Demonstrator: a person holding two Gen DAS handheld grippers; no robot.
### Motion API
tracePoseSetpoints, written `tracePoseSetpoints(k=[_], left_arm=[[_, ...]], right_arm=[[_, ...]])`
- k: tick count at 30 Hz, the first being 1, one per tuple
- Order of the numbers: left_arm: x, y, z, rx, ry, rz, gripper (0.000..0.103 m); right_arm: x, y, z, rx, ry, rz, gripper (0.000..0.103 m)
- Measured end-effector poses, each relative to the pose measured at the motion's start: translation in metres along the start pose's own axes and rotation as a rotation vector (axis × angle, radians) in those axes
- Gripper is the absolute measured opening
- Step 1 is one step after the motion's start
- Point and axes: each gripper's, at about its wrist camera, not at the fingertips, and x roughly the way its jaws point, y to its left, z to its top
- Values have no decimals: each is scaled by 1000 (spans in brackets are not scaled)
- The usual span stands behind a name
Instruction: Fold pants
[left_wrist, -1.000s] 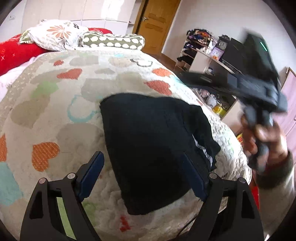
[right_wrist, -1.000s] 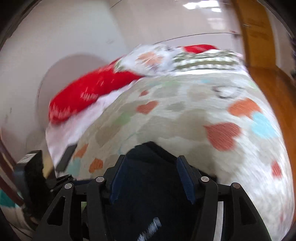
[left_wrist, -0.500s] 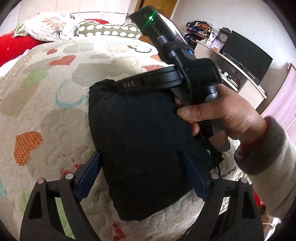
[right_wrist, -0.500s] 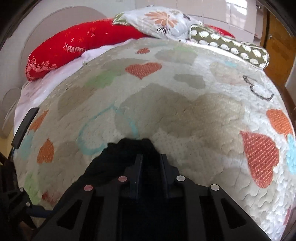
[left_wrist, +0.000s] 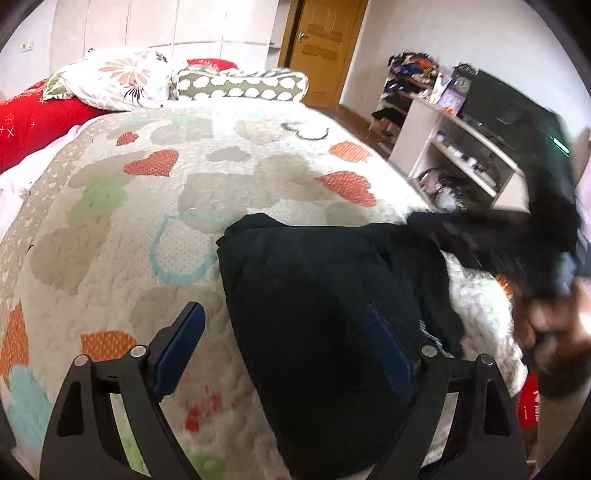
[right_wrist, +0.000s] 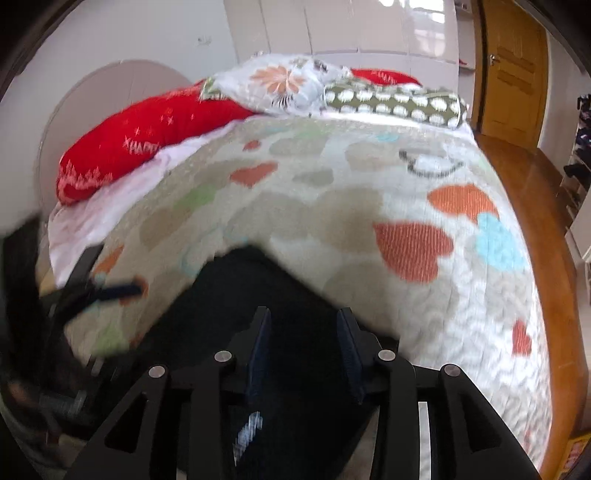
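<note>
1. The right gripper, pressing on the pants half a second earlier, is now lifting off, jaws just reopening, nothing between them.
2. Left gripper is hovering wide open, empty; folded dark pants are lying on the quilted heart-patterned bedspread; pillows beyond.

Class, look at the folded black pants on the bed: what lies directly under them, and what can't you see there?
The black pants lie on the heart-patterned quilt, which shows all around them. The quilt's pattern beneath the pants is covered, so anything there cannot be seen.
</note>
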Motion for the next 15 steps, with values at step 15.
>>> tracePoseSetpoints(k=[15], left_arm=[[29,-8,-5,20,74,66,90]], right_arm=[[-11,-15,-23,80,-28,-39,48]])
